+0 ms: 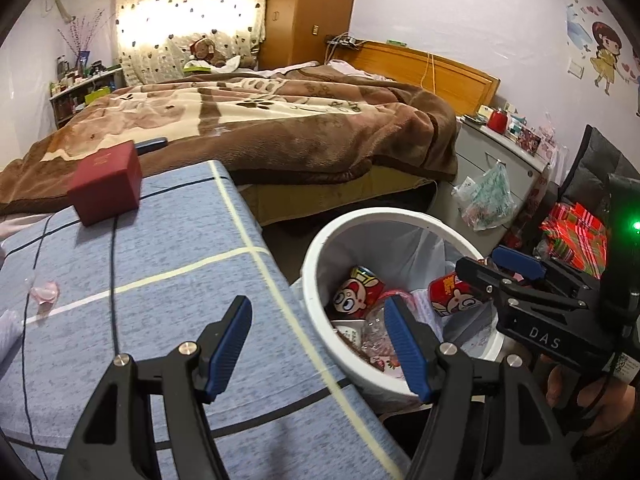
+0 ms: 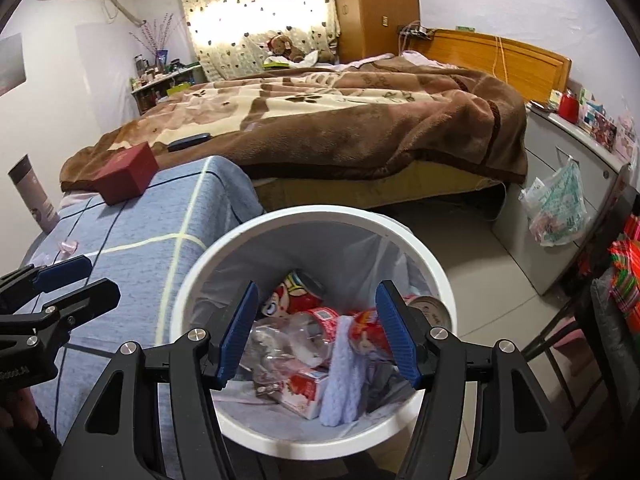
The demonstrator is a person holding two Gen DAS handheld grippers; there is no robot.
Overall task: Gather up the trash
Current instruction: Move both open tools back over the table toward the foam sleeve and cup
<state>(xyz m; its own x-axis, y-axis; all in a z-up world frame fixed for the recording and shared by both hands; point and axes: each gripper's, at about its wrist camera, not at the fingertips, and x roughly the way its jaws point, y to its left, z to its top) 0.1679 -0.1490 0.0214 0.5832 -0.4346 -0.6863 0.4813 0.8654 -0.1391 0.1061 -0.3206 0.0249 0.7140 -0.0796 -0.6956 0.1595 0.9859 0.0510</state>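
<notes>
Two grippers, both empty, and a bin already well filled; that is the left wrist view's account. The left gripper (image 1: 318, 348) hangs over the right edge of the table (image 1: 180, 280) with its blue-padded jaws spread and nothing between them; one jaw lies over the blue cloth, the other over the rim of the white trash bin (image 1: 316, 280), which stands on the floor just beside that edge. A small pink wrapper (image 1: 45, 293) lies near the table's left edge, well apart from the bin; a red box (image 1: 106, 184) sits at the far edge beside the bed. The right gripper (image 1: 486, 266) shows at the right, over the bin's far side, jaws parted.

In the right wrist view the right gripper (image 2: 316, 332) points down into the bin's mouth, jaws wide and holding nothing; below them lie red cartoon cans (image 2: 298, 294), a crumpled clear bottle (image 2: 296, 344), a pale knitted cloth (image 2: 344, 376) and small cartons. The left gripper (image 2: 86, 276) enters from the left, over the table's near edge.

By my reading a drop into the bin is just finished and the step in hand is the return for more; the pink wrapper looks the likeliest piece left. The next move calls for carrying the left gripper across to the table's left edge, lowering the jaws astride the thin wrapper and closing low enough to catch it without snagging the dark cable (image 1: 115, 272) on the cloth.
</notes>
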